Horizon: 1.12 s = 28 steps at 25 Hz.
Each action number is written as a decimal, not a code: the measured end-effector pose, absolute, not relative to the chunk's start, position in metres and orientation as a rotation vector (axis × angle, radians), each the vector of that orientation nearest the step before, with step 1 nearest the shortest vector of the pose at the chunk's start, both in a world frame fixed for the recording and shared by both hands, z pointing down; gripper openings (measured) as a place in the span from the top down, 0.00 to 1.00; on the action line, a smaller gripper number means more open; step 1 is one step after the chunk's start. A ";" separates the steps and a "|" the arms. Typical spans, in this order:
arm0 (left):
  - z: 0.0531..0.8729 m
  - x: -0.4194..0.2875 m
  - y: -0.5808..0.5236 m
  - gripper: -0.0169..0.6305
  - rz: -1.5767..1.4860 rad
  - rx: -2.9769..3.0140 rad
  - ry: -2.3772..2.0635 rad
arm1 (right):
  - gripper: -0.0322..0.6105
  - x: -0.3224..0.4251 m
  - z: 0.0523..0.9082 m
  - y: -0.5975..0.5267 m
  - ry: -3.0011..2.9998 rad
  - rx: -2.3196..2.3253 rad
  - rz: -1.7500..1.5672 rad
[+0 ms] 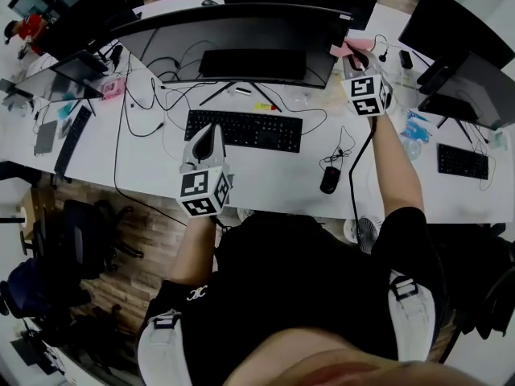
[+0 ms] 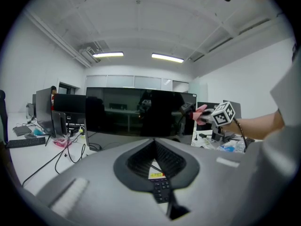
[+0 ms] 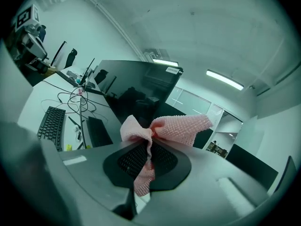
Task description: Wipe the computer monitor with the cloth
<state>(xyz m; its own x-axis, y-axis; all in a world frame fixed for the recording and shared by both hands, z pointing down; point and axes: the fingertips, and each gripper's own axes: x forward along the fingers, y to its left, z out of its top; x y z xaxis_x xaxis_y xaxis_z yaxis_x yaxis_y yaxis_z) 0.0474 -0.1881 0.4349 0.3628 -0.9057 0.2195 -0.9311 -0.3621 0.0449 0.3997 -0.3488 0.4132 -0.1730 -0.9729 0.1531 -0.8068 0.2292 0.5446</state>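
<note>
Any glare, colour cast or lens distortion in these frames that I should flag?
Head view: strong fisheye bends the white desk, and the lower frame is dark. Left gripper view: black circular vignette; the dark monitor mirrors the room; the ceiling lights are bright. Right gripper view: greenish cast, tilted scene, with the pink cloth in sharp focus.

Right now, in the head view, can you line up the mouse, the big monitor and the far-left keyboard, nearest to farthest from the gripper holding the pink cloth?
1. Big monitor: its right edge is beside the right gripper and its pink cloth.
2. Mouse: on the desk, towards its near edge.
3. Far-left keyboard: across the desk.
</note>
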 end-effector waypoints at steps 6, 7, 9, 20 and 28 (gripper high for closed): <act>0.444 0.044 -0.183 0.90 0.264 2.423 -1.695 | 0.93 0.402 0.459 -0.349 -2.037 1.605 -0.386; 0.445 0.044 -0.183 0.90 0.265 2.420 -1.698 | 0.93 0.402 0.464 -0.350 -2.035 1.599 -0.376; 0.445 0.044 -0.183 0.90 0.266 2.415 -1.705 | 0.93 0.402 0.474 -0.351 -2.033 1.590 -0.356; 0.449 0.049 -0.181 0.90 0.306 2.402 -1.720 | 0.93 0.398 0.544 -0.346 -1.994 1.510 -0.259; 0.458 0.051 -0.177 0.90 0.323 2.363 -1.734 | 0.93 0.396 0.599 -0.343 -1.983 1.449 -0.150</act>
<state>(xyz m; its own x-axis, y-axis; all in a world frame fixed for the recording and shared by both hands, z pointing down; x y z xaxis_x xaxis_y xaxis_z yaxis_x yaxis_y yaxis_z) 0.0510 -0.1775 0.4583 0.2910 -0.9128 0.2865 -0.9547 -0.2963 0.0256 0.3960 -0.3431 0.5986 -0.1611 -0.8817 0.4435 -0.8047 0.3776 0.4582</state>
